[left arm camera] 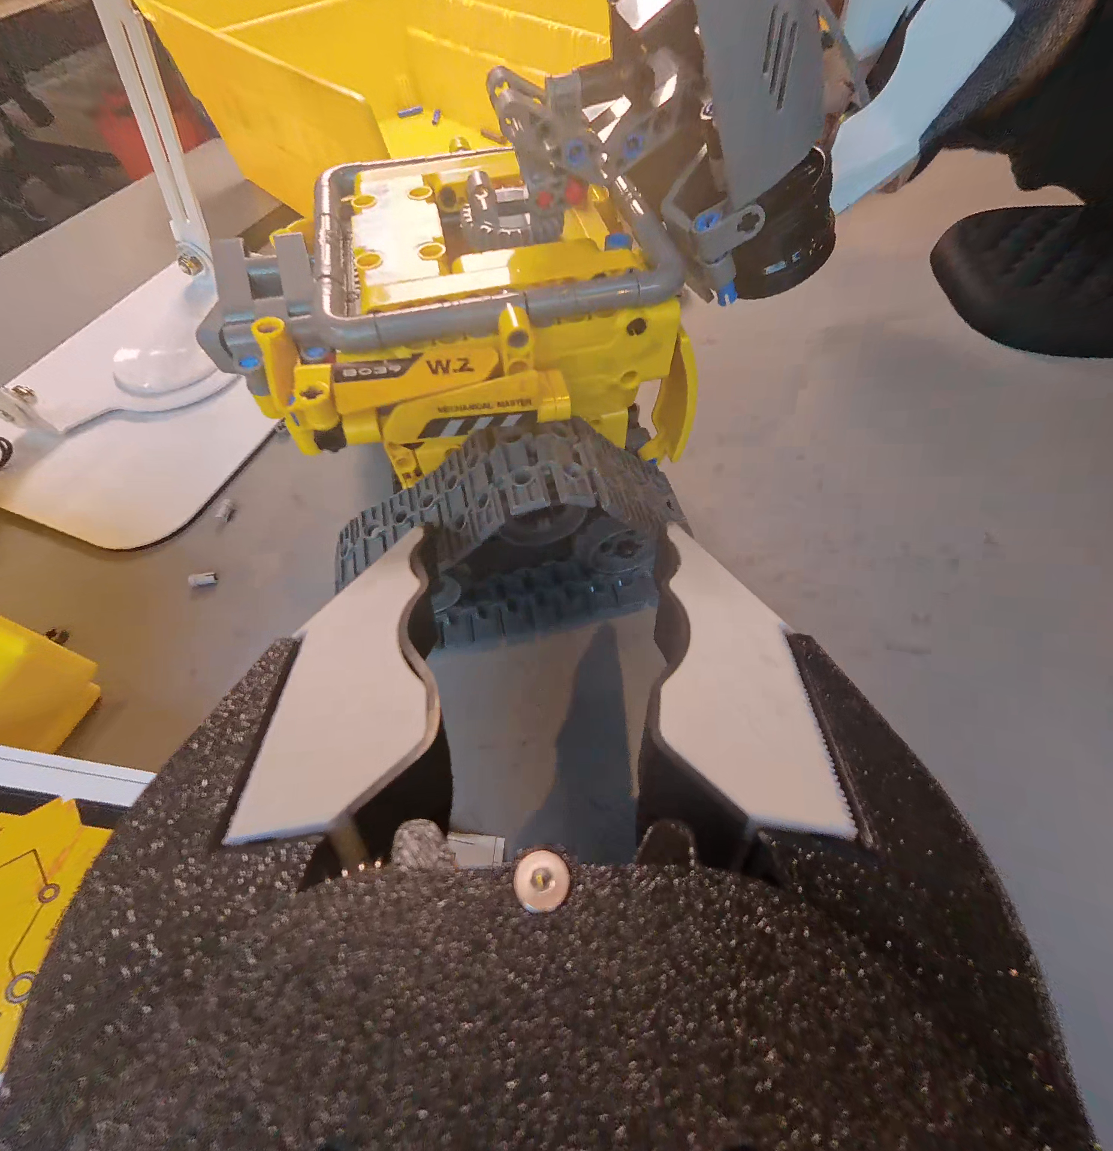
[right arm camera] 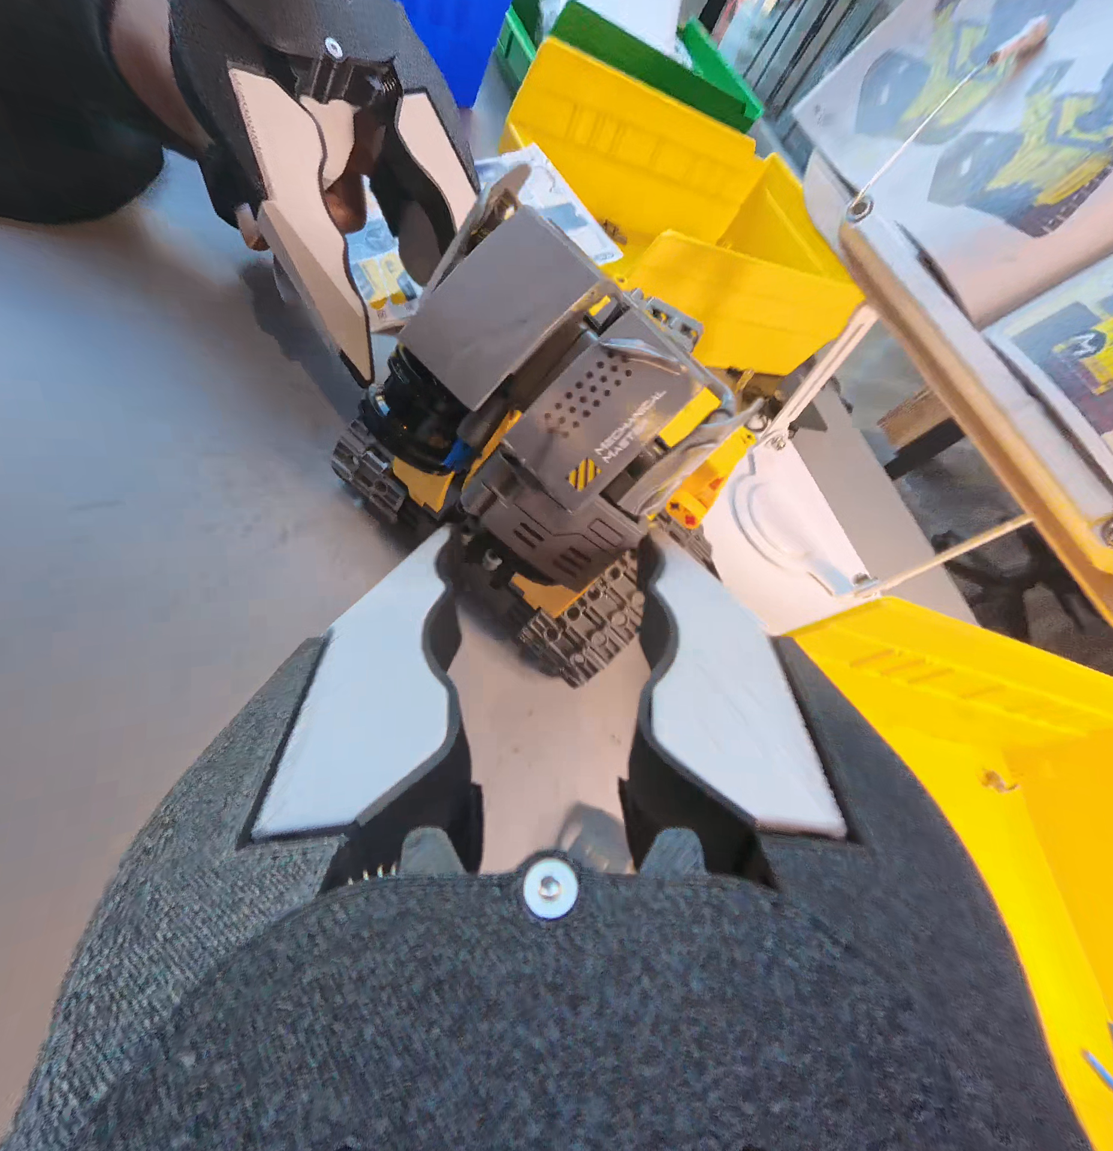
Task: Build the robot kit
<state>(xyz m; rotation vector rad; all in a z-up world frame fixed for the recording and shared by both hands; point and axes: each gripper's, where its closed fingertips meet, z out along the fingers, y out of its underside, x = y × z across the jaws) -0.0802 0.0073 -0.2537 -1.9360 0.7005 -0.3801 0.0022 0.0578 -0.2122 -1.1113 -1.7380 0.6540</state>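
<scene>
Stands mid-table (left arm camera: 852, 498) as a tracked toy vehicle (left arm camera: 479, 349), with bins (left arm camera: 292, 81) behind it, a stand base (left arm camera: 105, 448) to its left, and left gripper (left arm camera: 541, 560) at its near track.

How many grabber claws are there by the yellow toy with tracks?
2. The left gripper is at one end of the yellow tracked toy, straddling its grey track. The right gripper is at the toy's dark grey end. No others show.

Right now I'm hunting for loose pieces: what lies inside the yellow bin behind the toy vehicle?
In the left wrist view, the yellow bin holds a few tiny blue pins on its bare floor. The toy vehicle and the right gripper hide the bin's near right part.
</scene>
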